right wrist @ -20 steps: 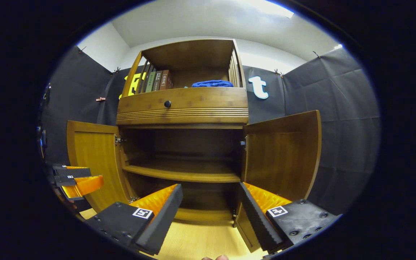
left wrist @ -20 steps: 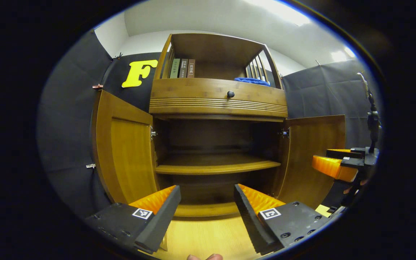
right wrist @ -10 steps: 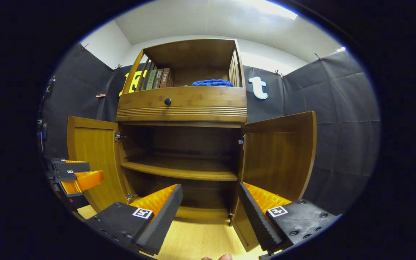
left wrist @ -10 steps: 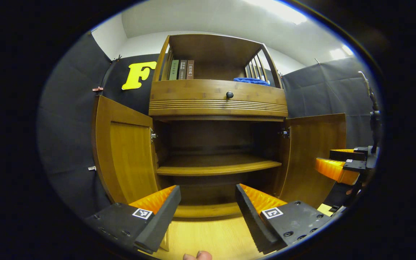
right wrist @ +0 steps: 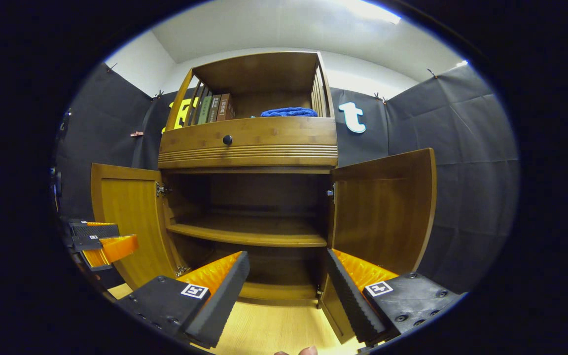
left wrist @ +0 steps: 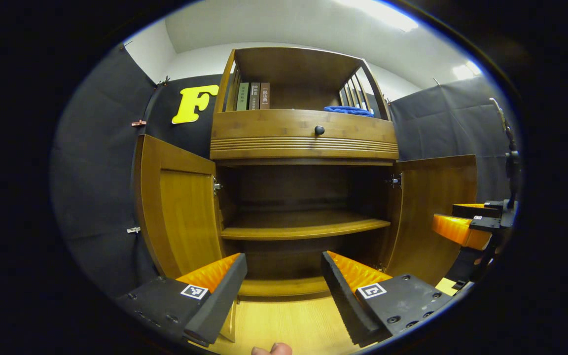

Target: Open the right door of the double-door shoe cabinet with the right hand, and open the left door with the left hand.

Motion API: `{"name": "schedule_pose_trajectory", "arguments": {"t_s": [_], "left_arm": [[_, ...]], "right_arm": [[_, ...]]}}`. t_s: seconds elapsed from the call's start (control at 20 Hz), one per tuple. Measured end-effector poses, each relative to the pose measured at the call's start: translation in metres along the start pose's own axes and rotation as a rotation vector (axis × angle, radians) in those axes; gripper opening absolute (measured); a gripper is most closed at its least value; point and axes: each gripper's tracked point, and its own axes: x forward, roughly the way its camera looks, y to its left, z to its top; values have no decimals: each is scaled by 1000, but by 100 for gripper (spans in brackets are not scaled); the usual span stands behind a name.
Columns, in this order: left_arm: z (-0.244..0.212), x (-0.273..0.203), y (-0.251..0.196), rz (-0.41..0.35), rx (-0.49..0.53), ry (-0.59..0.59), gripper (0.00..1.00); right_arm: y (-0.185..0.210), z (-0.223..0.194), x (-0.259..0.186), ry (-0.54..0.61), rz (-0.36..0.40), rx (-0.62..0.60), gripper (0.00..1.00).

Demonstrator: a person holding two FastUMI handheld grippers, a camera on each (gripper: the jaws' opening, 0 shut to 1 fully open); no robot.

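A: Both doors of the cabinet [left wrist: 303,143] stand wide: left door [left wrist: 178,217] at nine o'clock, right door [right wrist: 382,217] at three. What has changed in the last second?

B: Little. The view drifts slightly; neither door swings further.

A: The claws?

B: Left claw [left wrist: 284,281] and right claw [right wrist: 286,283] both spread, pinching nothing, clear of the wood. The task looks complete.

We are looking into a recording booth dressed as a home corner: black cloth walls [right wrist: 461,148] are hanging clipped around a wooden shoe cabinet [left wrist: 303,143], books [left wrist: 253,96] and a folded blue cloth [right wrist: 289,112] are sitting on its top shelf, and white ceiling [left wrist: 289,24] is showing above.
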Motion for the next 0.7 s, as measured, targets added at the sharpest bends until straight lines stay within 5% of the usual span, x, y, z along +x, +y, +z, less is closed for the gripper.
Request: {"name": "schedule_pose_trajectory", "arguments": {"t_s": [0.7], "left_arm": [[6, 5, -19, 8, -9, -5, 94]], "right_arm": [[-17, 3, 0, -5, 14, 11, 100]]}}
